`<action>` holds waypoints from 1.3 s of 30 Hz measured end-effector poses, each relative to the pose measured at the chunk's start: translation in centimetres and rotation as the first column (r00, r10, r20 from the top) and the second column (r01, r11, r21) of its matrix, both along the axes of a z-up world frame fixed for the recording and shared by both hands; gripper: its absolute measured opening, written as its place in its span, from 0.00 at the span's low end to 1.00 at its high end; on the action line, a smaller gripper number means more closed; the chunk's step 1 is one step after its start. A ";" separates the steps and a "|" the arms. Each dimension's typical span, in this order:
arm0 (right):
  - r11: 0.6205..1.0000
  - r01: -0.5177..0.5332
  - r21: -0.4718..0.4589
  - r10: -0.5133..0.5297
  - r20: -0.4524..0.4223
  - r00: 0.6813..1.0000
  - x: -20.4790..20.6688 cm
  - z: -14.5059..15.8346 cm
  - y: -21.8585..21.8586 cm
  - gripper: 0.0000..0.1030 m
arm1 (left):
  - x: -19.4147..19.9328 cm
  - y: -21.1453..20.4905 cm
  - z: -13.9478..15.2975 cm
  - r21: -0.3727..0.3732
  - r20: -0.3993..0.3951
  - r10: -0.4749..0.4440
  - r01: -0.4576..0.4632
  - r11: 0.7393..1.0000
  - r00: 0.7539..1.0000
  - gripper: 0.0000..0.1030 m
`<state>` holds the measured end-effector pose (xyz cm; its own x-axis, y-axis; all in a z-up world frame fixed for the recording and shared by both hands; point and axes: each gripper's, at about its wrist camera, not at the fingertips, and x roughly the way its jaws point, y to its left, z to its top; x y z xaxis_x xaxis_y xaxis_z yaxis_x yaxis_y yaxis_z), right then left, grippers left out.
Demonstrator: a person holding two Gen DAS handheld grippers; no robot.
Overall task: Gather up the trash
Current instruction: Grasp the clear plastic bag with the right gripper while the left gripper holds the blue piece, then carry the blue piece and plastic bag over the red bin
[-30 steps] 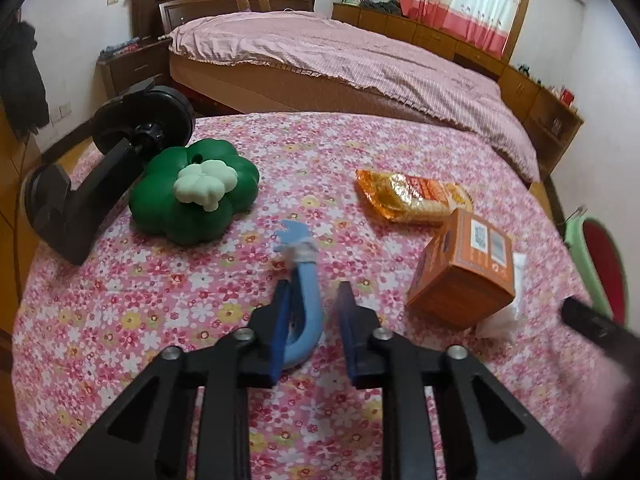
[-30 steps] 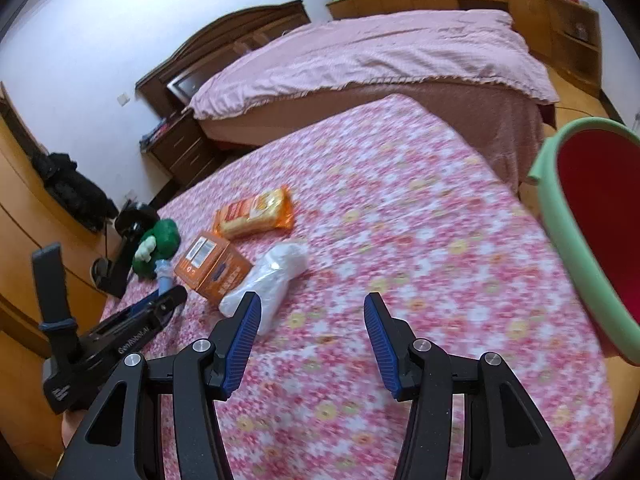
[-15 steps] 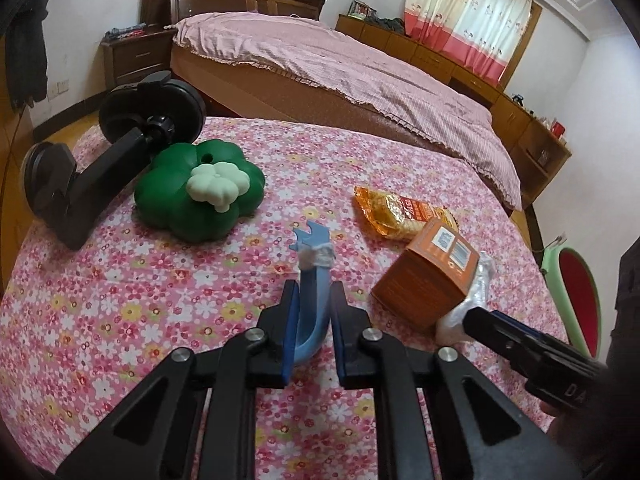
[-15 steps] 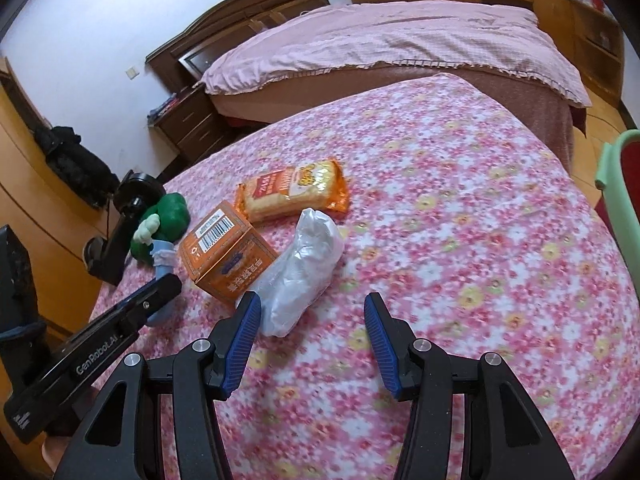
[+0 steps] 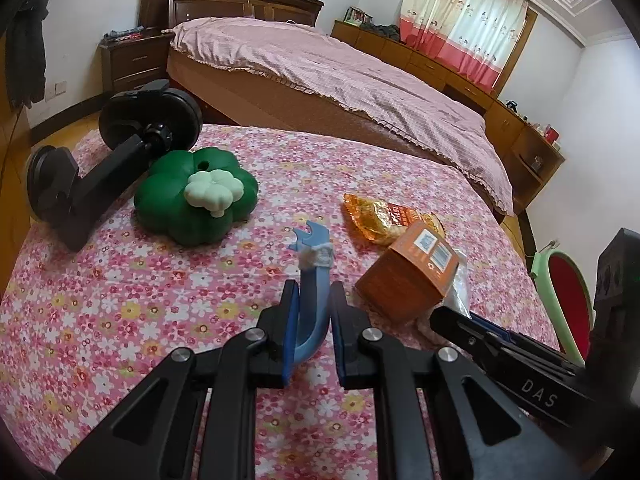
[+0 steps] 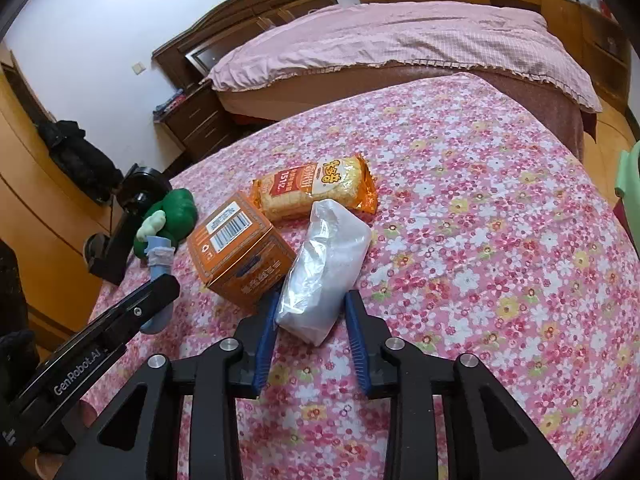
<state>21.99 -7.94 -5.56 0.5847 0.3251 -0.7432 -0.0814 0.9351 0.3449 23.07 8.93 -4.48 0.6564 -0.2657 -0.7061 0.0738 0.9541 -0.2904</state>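
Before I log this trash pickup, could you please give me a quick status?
Left claw shut on blue hook. Right claw just closing, pads on clear bag. Orange box hard against bag's left side.

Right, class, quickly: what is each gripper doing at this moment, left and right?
Left gripper: shut on the blue curved plastic piece.
Right gripper: fingers have just been closing around the clear plastic bag; whether they press it yet cannot be told.

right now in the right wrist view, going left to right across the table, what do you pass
black stand → green clover toy → orange box → clear plastic bag, with the right gripper around its near end
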 end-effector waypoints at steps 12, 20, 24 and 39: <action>0.999 0.038 0.027 -0.039 0.048 0.998 -4.7 2.0 -3.7 0.30 | -0.7 -2.2 1.3 0.033 0.009 -0.028 0.028 0.999 1.000 0.14; 0.995 0.093 0.038 -0.096 0.106 0.990 -8.3 4.0 -7.1 0.29 | -3.1 -5.1 3.7 0.043 0.048 -0.068 0.066 0.997 0.997 0.14; 0.990 0.130 0.059 -0.136 0.133 0.982 -10.0 5.0 -9.0 0.29 | -4.3 -6.8 4.6 0.046 0.067 -0.093 0.090 0.995 0.993 0.14; 0.968 0.225 0.115 -0.245 0.215 0.945 -14.5 7.6 -15.3 0.29 | -7.0 -14.0 7.2 0.060 0.103 -0.198 0.193 0.979 0.975 0.14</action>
